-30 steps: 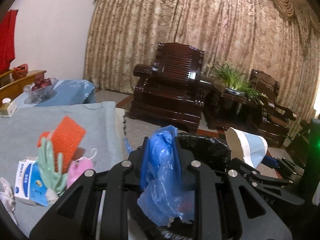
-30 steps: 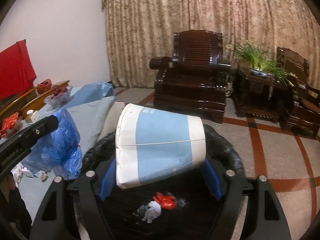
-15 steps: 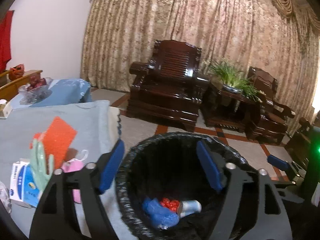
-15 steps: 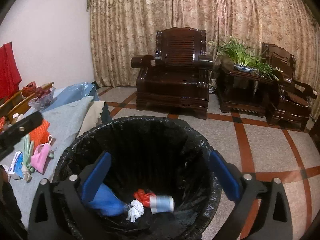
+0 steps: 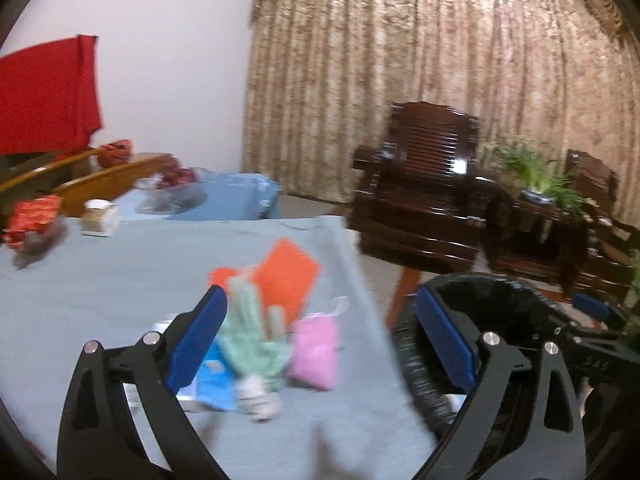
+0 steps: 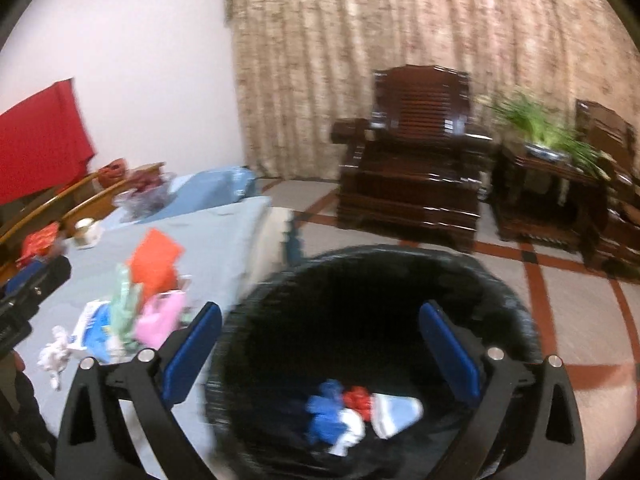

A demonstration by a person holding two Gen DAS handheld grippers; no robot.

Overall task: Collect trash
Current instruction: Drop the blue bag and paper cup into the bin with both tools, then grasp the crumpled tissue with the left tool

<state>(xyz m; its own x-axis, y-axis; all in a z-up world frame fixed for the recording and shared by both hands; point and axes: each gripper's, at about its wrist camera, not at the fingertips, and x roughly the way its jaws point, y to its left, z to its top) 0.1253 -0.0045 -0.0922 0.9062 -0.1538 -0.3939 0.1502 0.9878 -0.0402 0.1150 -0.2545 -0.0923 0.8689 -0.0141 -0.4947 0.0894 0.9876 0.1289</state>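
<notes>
My left gripper (image 5: 320, 344) is open and empty above the grey-blue table (image 5: 100, 280). Between its fingers lie a pale green glove (image 5: 252, 340), a pink mask (image 5: 316, 346), an orange sheet (image 5: 286, 280) and a blue-white packet (image 5: 212, 380). The black-lined trash bin (image 5: 480, 300) stands to its right. My right gripper (image 6: 320, 348) is open and empty over the bin (image 6: 360, 280). Inside lie a blue bag (image 6: 326, 412), a red scrap (image 6: 356, 396), white paper (image 6: 348, 432) and the blue-white paper cup (image 6: 396, 412).
A dark wooden armchair (image 5: 420, 200) and a side table with a plant (image 5: 536, 184) stand behind the bin. At the table's far end are a fruit bowl (image 5: 172, 188), a small box (image 5: 96, 216) and a red packet (image 5: 34, 220). A white crumpled scrap (image 6: 54, 354) lies by the pile.
A second ago the left gripper held the blue bag and the right the paper cup; both dropped into the bin. Both grippers have since swung left, the left one over the table pile.
</notes>
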